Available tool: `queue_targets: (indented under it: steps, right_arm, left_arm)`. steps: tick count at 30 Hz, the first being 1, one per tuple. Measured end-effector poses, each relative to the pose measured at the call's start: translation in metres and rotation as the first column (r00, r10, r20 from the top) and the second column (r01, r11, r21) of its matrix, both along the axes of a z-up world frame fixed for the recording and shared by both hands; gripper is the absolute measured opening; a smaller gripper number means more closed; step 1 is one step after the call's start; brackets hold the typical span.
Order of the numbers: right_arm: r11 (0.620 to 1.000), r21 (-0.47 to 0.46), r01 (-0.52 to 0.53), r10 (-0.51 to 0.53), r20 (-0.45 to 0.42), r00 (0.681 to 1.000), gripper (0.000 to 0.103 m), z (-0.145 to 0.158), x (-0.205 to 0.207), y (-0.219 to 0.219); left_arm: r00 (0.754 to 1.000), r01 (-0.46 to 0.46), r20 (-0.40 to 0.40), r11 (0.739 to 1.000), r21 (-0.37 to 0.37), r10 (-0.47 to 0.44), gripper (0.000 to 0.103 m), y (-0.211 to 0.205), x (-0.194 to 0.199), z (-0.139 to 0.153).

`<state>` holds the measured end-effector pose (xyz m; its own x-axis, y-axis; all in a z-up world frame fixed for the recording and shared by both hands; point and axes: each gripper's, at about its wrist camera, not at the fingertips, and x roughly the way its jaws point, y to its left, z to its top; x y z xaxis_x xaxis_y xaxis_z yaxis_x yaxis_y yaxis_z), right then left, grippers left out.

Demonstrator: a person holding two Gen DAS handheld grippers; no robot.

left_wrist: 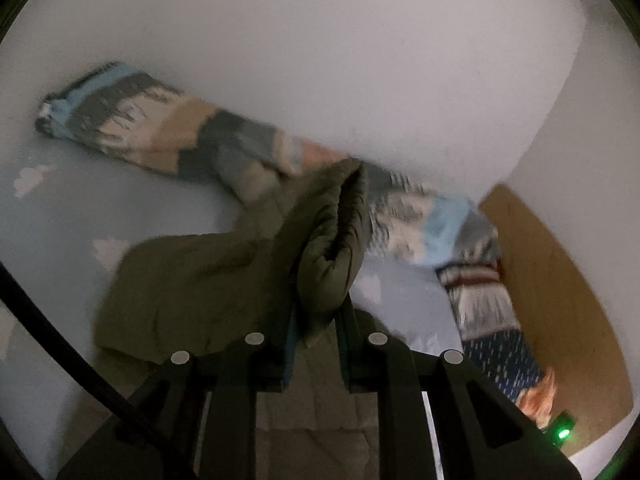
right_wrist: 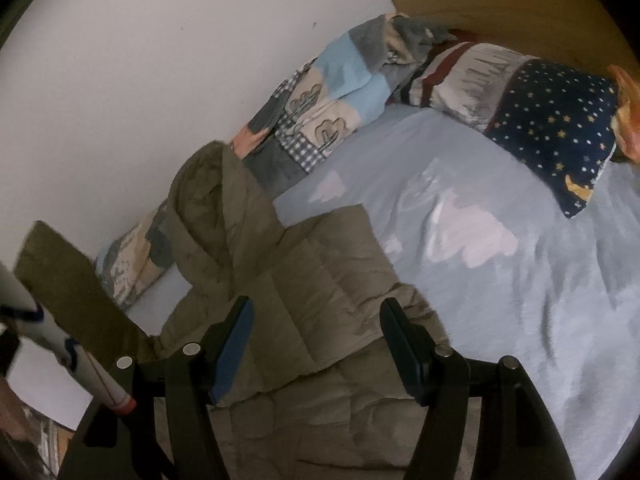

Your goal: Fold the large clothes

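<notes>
Left wrist view: the left hand-held gripper point(left_wrist: 316, 320) is pinched nearly closed on a thick, puffy fold of the green coat point(left_wrist: 192, 280). The fold sticks up between the two fingers and is lifted off the bed point(left_wrist: 52, 216). The rest of the coat hangs down to the left and lies on the blue sheet with white clouds. Far behind it, a patchwork blanket point(left_wrist: 168, 128) lies bunched along the white wall point(left_wrist: 320, 40). The picture is blurry.

Right wrist view: the right hand-held gripper point(right_wrist: 316, 332) is wide open and holds nothing. It hangs just above the near part of the coat, with quilted cloth between and under its fingers. I cannot tell if the fingers touch the cloth. One part of the coat stands up on the far left, by the wall. The blanket runs along the wall, and a starry pillow point(right_wrist: 560, 120) lies at the far right by the wooden headboard point(right_wrist: 520, 4).

I think the fold is only partly done: one side is being lifted to lay it over the middle. Next, the right hand-held gripper probably needs to close on the near edge, so both can carry the coat over flat. The coat is puffy and may spring back open.
</notes>
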<state>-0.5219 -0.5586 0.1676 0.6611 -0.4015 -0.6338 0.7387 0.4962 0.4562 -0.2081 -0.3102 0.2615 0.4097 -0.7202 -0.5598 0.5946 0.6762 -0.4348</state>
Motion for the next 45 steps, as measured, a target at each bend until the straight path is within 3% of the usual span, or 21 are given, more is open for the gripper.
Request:
queue_targets:
  steps: [8, 12, 15, 17, 19, 23, 27, 29, 34, 39, 45]
  right_arm:
    - [0.999, 0.025, 0.028, -0.029, 0.043, 0.999, 0.070, 0.008, -0.026, -0.013]
    - [0.998, 0.044, 0.050, -0.053, 0.060, 0.997, 0.070, 0.008, -0.038, -0.021]
    - [0.997, 0.057, 0.053, -0.056, 0.063, 0.996, 0.070, 0.006, -0.042, -0.024]
    - [0.997, 0.059, 0.051, -0.055, 0.062, 0.997, 0.070, 0.007, -0.042, -0.025]
    - [0.997, 0.059, 0.051, -0.055, 0.064, 0.996, 0.070, 0.007, -0.042, -0.026]
    - [0.996, 0.064, 0.063, -0.067, 0.070, 0.995, 0.070, 0.007, -0.042, -0.028]
    - [0.996, 0.078, 0.052, -0.059, 0.081, 0.995, 0.070, 0.004, -0.036, -0.028]
    - [0.997, 0.078, 0.021, -0.028, 0.092, 0.995, 0.056, 0.002, -0.028, -0.025]
    - [0.996, 0.049, -0.081, 0.079, 0.037, 0.996, 0.040, -0.005, 0.010, -0.006]
    - [0.986, 0.047, -0.158, 0.160, -0.041, 0.986, 0.037, -0.022, 0.048, 0.014]
    - [0.981, 0.049, -0.187, 0.192, -0.119, 0.974, 0.037, -0.038, 0.081, 0.022]
  left_arm:
    - [0.994, 0.087, -0.086, 0.981, 0.175, -0.073, 0.015, -0.084, -0.057, -0.109]
    - [0.988, 0.136, -0.103, 0.947, 0.291, -0.111, 0.015, -0.111, -0.084, -0.164]
    - [0.988, 0.152, -0.092, 0.924, 0.350, -0.127, 0.016, -0.118, -0.094, -0.185]
    - [0.985, 0.167, -0.090, 0.914, 0.370, -0.144, 0.025, -0.121, -0.096, -0.187]
    - [0.971, 0.232, -0.134, 0.903, 0.361, -0.196, 0.045, -0.120, -0.098, -0.183]
    - [0.961, 0.276, -0.098, 0.908, 0.317, -0.258, 0.046, -0.103, -0.097, -0.152]
    - [0.982, 0.187, -0.023, 0.938, 0.293, -0.188, 0.054, -0.063, -0.067, -0.120]
    - [0.991, 0.133, -0.012, 0.940, 0.313, -0.136, 0.054, -0.050, -0.045, -0.116]
    - [0.999, -0.034, 0.007, 0.915, 0.403, 0.035, 0.054, 0.004, 0.026, -0.130]
    - [0.992, -0.125, 0.050, 0.862, 0.491, 0.115, 0.054, 0.035, 0.072, -0.153]
    - [0.994, -0.100, 0.010, 0.867, 0.488, 0.109, 0.054, 0.042, 0.094, -0.178]
